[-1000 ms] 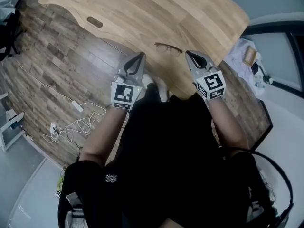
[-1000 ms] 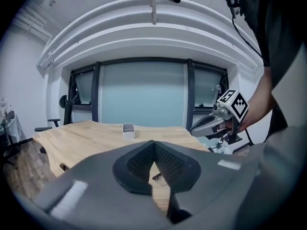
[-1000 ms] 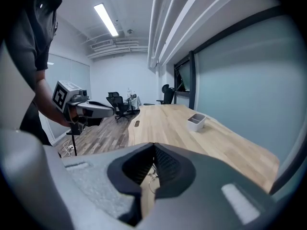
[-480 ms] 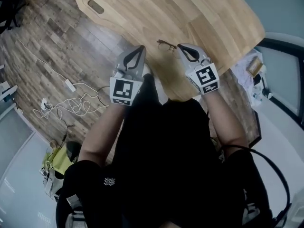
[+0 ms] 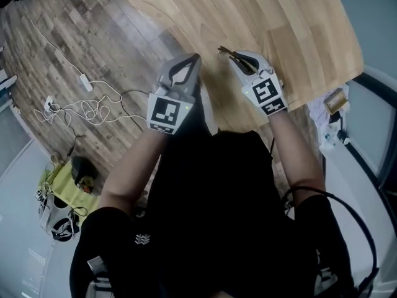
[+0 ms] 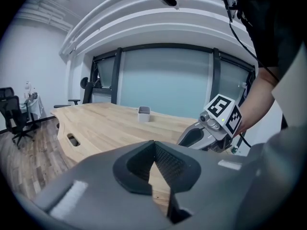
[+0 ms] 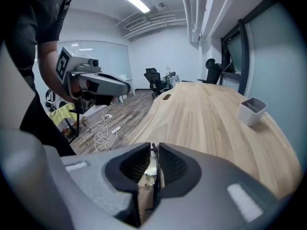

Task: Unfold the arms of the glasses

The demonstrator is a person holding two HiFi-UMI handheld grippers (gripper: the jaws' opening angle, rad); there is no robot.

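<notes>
The thin dark-framed glasses (image 5: pixel 224 52) lie folded near the front edge of the wooden table (image 5: pixel 285 17). My right gripper (image 5: pixel 235 58) has its tips right at them. In the right gripper view its jaws (image 7: pixel 153 148) are opening, a narrow gap apart, and part of the glasses (image 7: pixel 149 173) shows in that gap, with the pads not pressing on it. My left gripper (image 5: pixel 196 58) hovers just left of the glasses at the table's edge, shut with nothing in it; its pads meet in the left gripper view (image 6: pixel 154 148).
A small grey cup (image 7: pixel 252 110) (image 6: pixel 143 114) stands far back on the table. A slot (image 6: pixel 72 139) is cut into the tabletop at the left. Cables and a power strip (image 5: pixel 80 104) lie on the wood floor. Office chairs (image 7: pixel 156 80) stand beyond the table's far end.
Both grippers have come down and forward towards the glasses. The right one went from beside them to right over them, and its jaws have parted slightly. The left stays shut.
</notes>
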